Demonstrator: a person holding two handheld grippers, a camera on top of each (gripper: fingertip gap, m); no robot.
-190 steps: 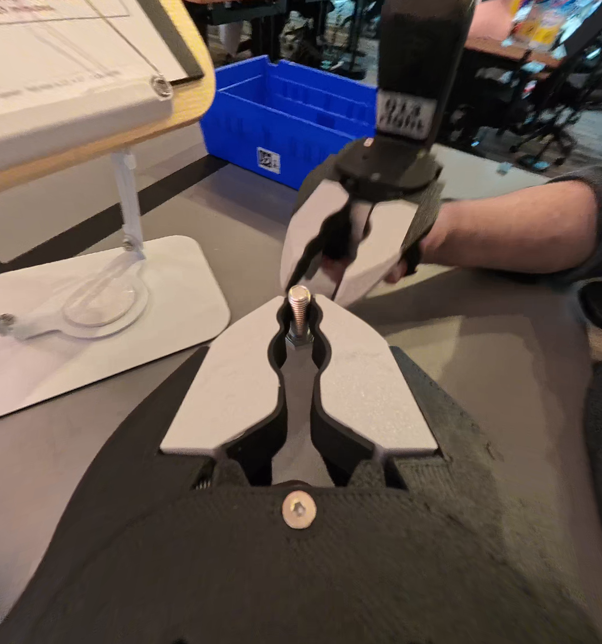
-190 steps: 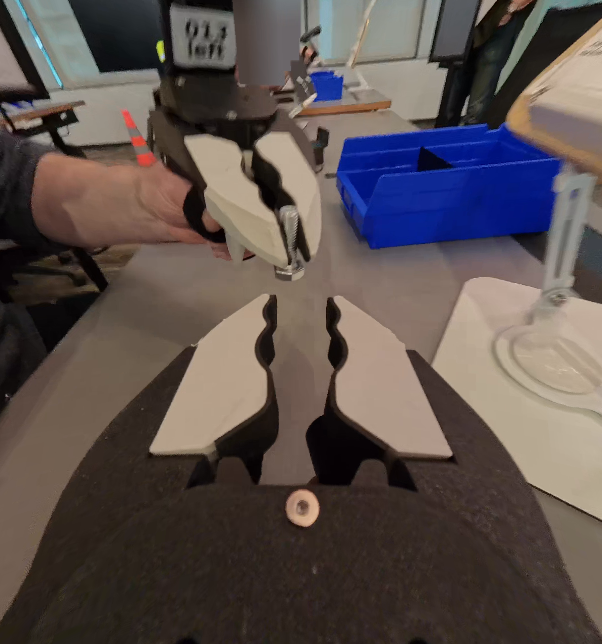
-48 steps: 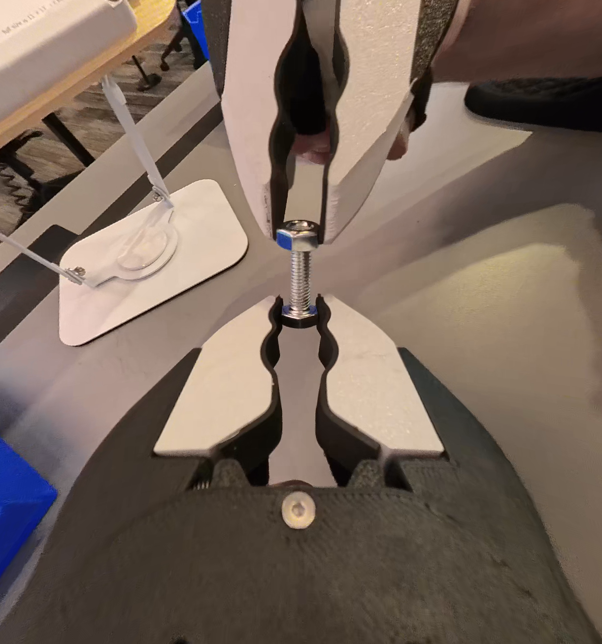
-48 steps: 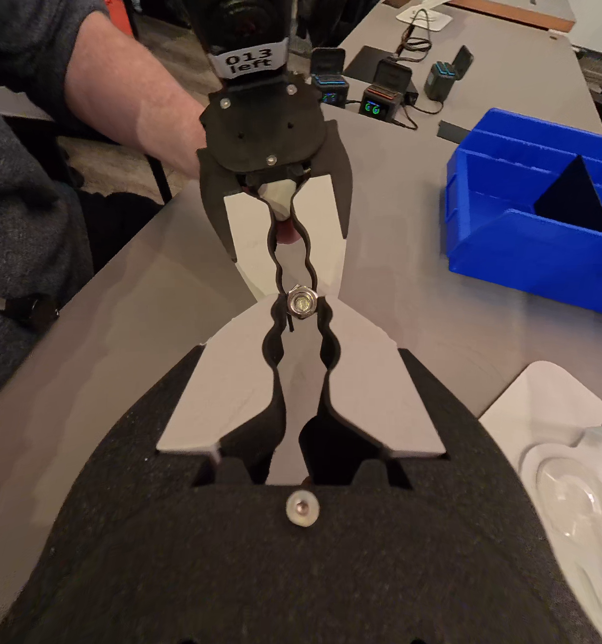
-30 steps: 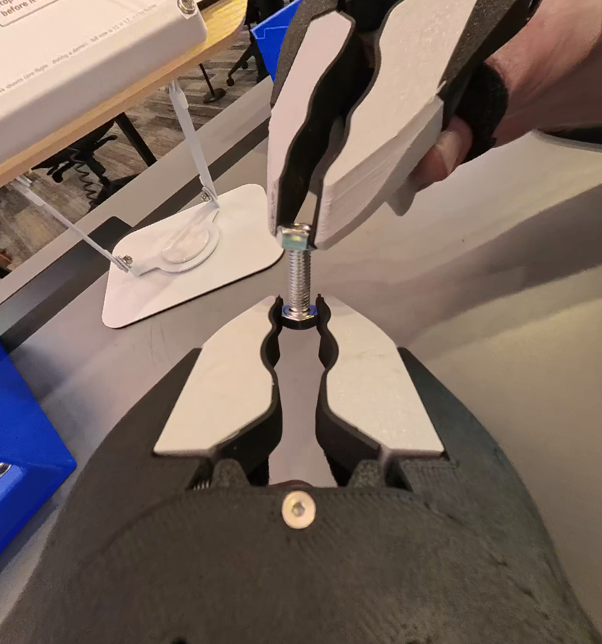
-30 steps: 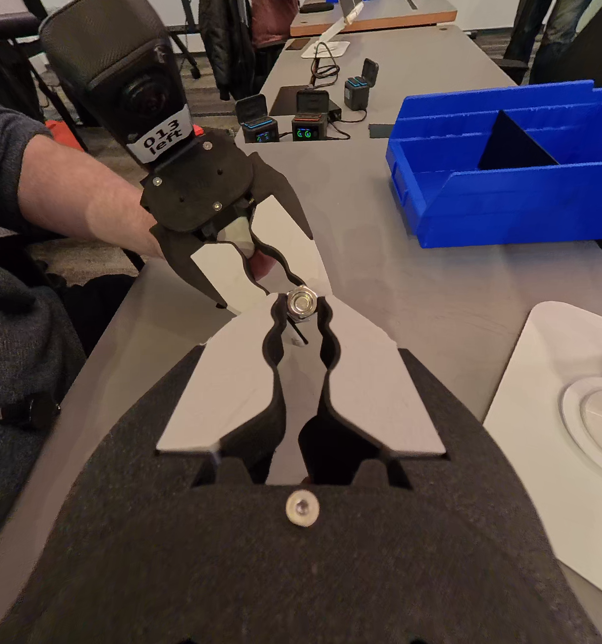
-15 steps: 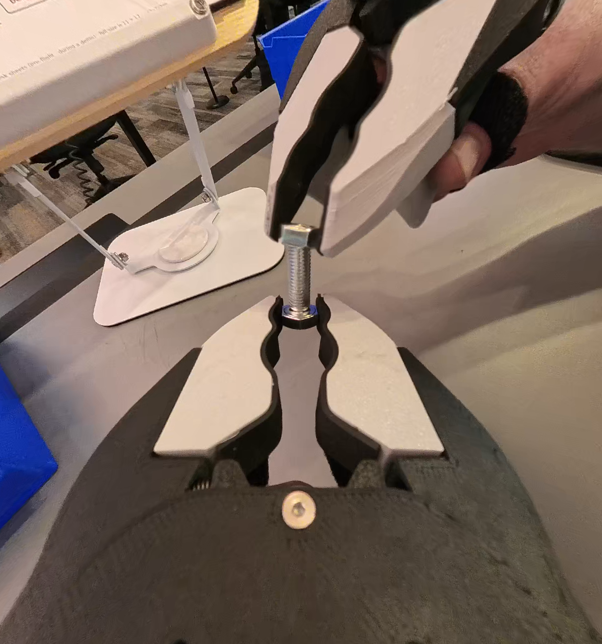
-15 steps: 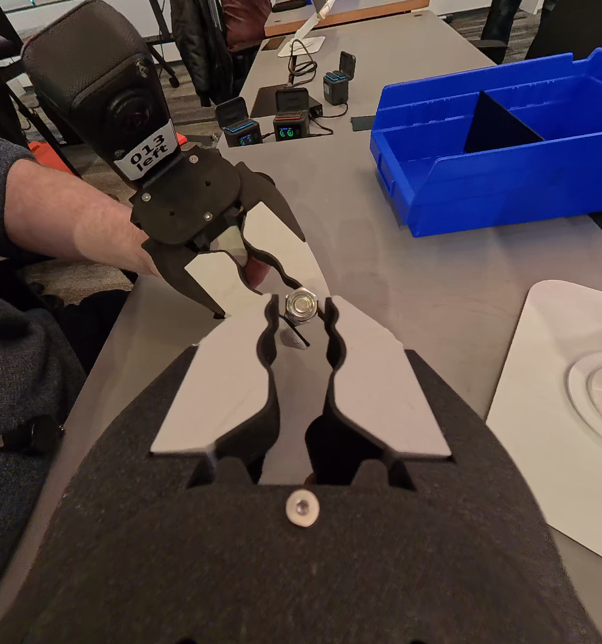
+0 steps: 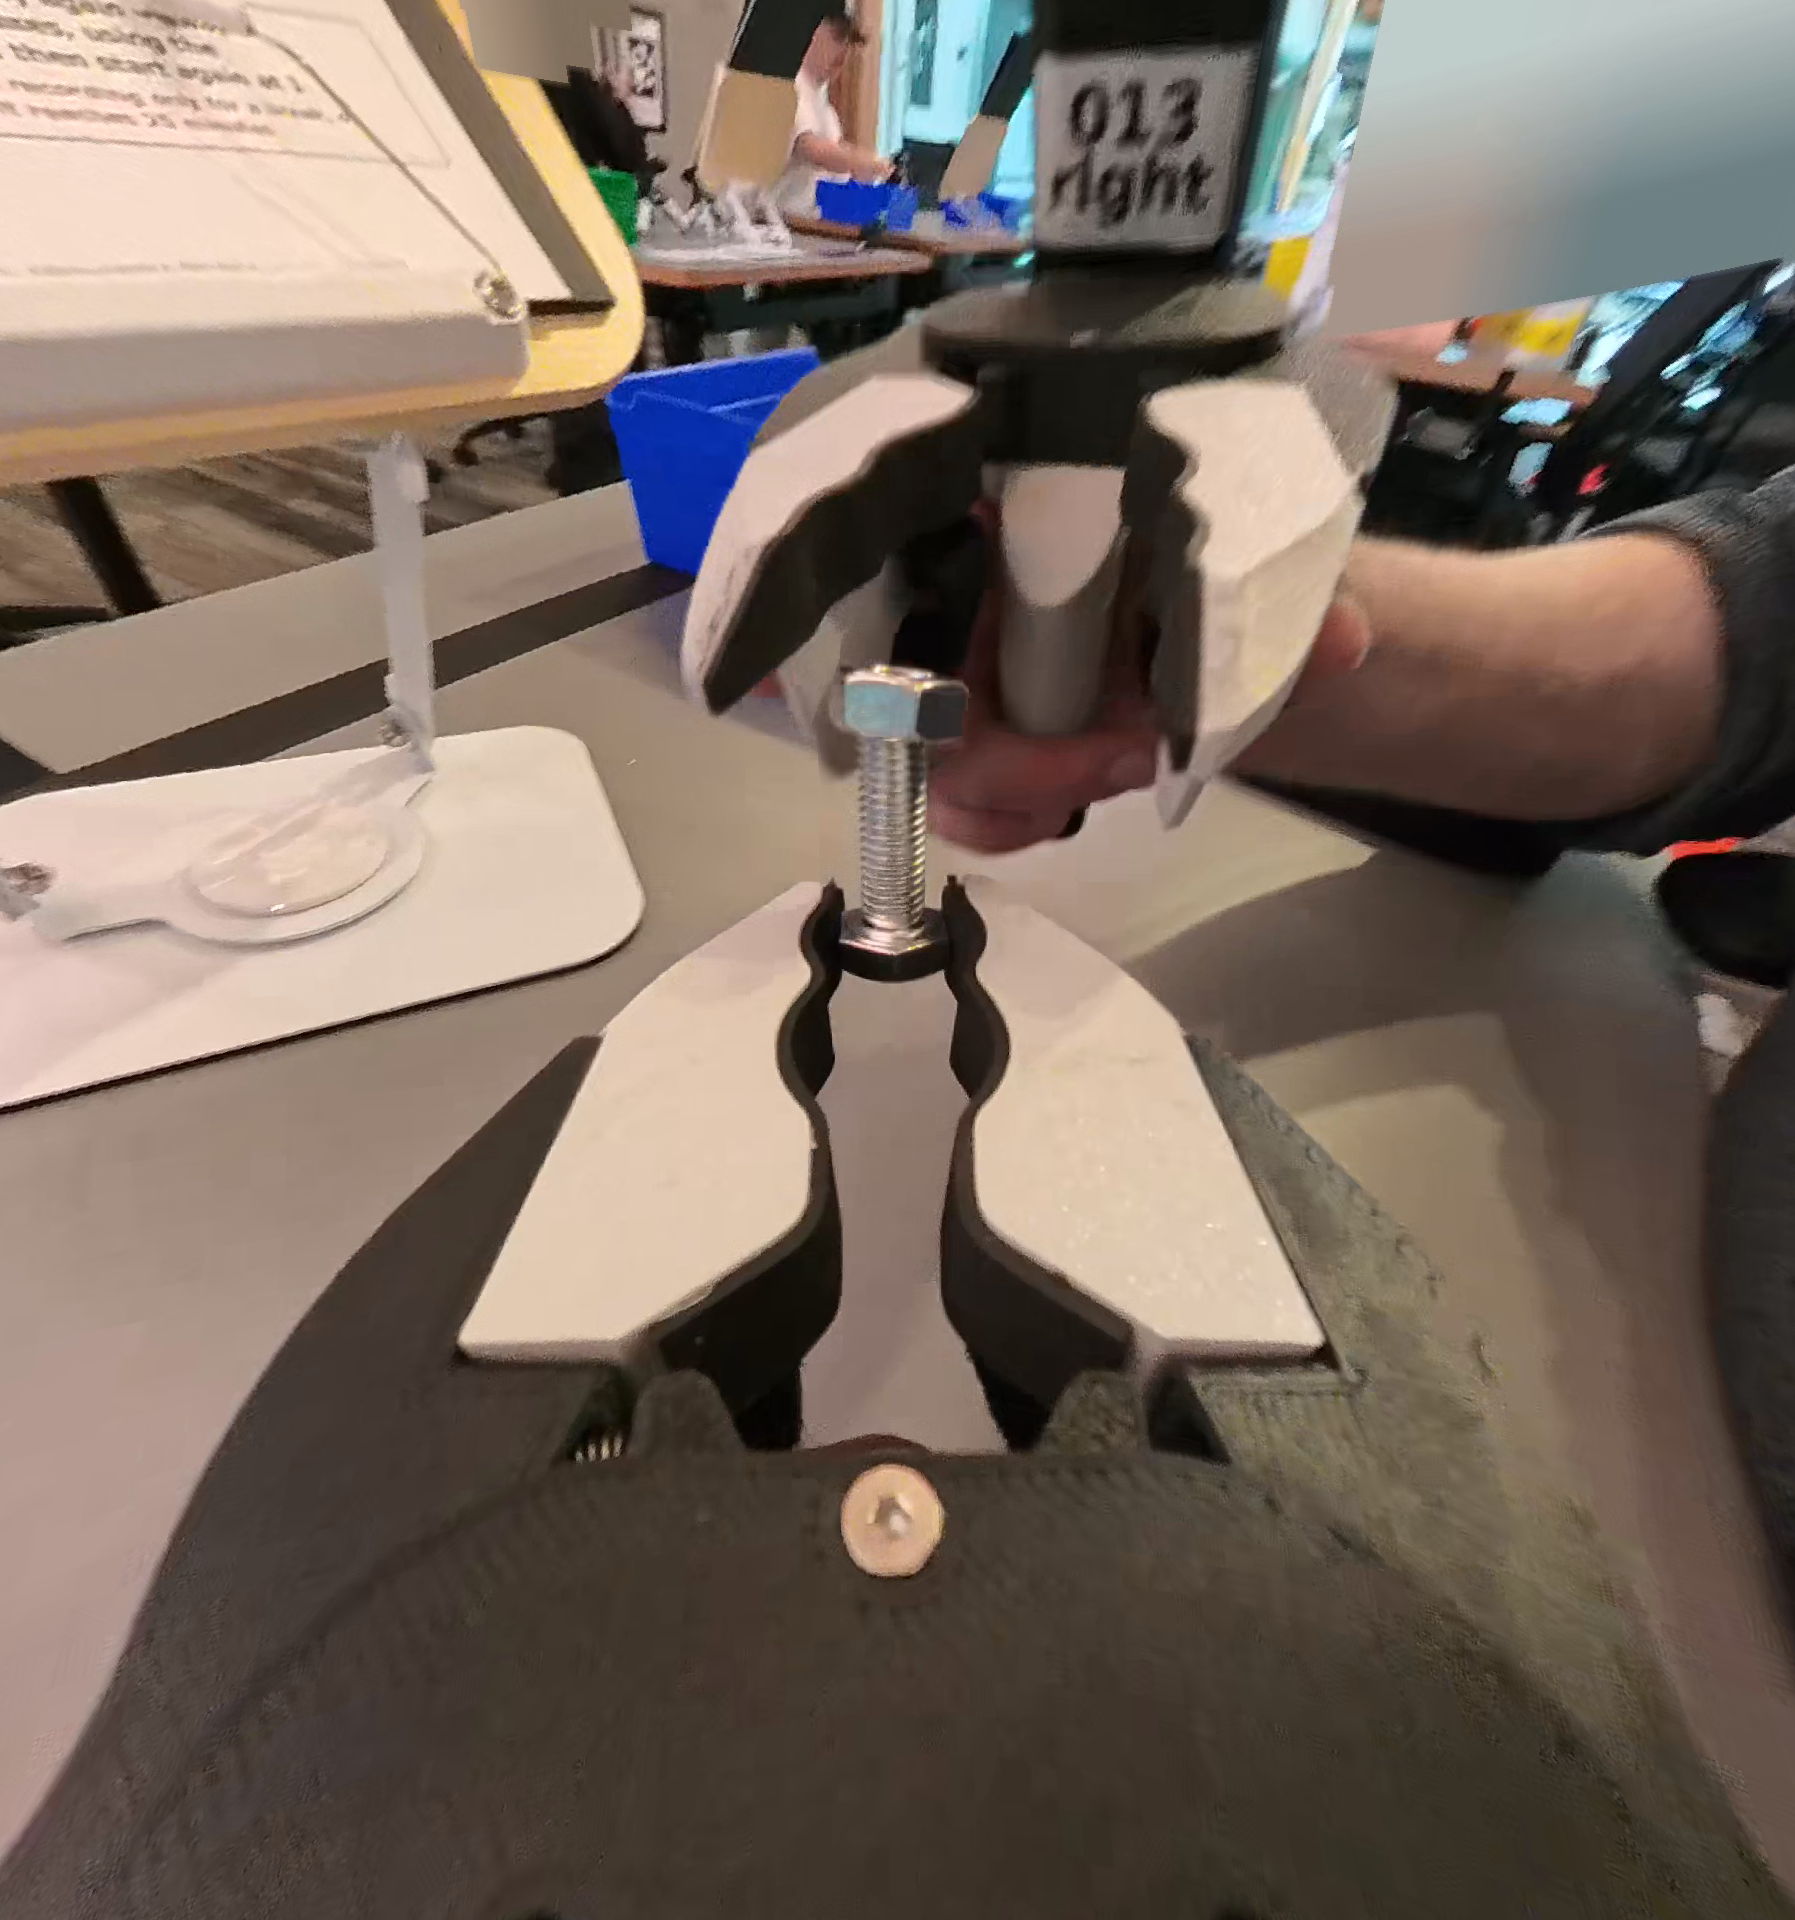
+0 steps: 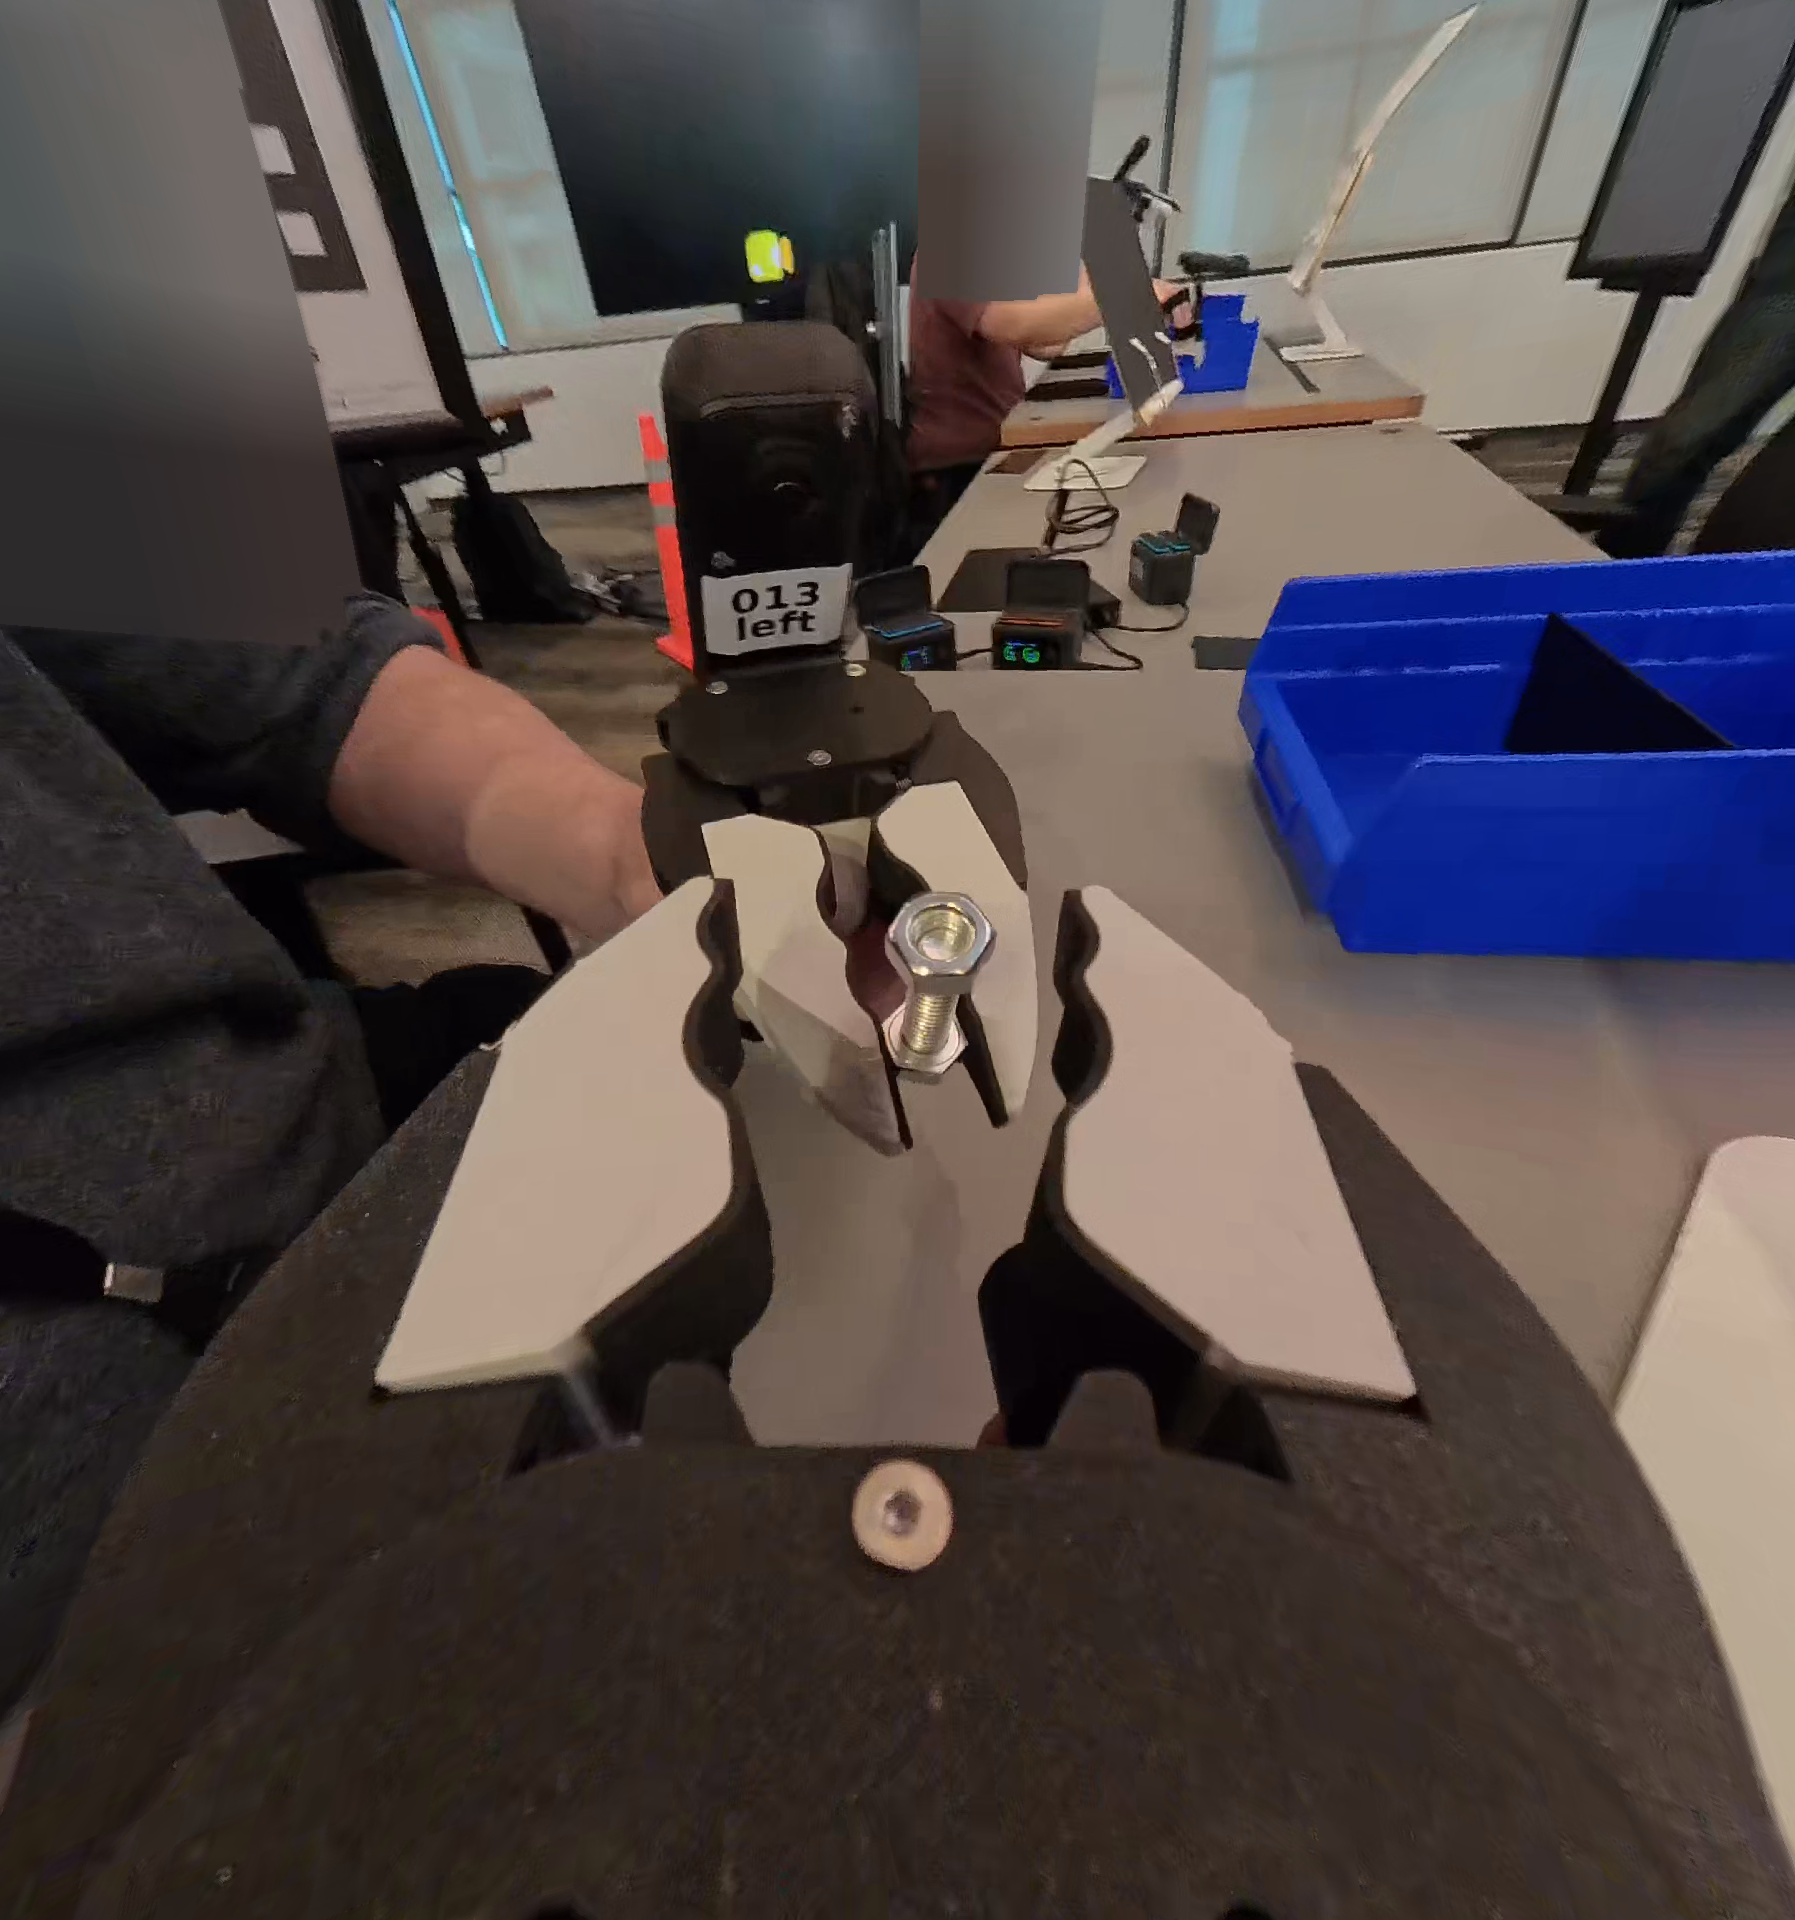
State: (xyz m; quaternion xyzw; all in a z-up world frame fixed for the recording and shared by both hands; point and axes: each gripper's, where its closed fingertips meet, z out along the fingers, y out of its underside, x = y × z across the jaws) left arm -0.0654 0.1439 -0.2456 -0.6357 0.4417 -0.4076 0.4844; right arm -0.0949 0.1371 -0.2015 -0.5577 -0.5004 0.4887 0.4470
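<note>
A silver hex nut (image 9: pixel 888 938) is seen clamped between the tips of the left gripper (image 9: pixel 888 914), both black pads pressed on its flats, at 12 o'clock in the left wrist view. A bright threaded steel hex-head bolt (image 9: pixel 893 805) is threaded into the nut and stands upright above it, head uppermost. Both parts are judged stiff, small, fairly heavy for their size and slippery on the threads; hold is best taken on the flat sides of the bolt head or the nut, not the shank. Just beyond, at 1 o'clock, the right gripper (image 9: pixel 950 748) is spread wide, clear of the bolt head and holding nothing. Farther off, a white flat stand base (image 9: pixel 519 831) lies at 10 o'clock on the grey table (image 9: pixel 1444 1039); a blue plastic bin (image 10: pixel 1558 790) sits at 2 o'clock in the right wrist view.
</note>
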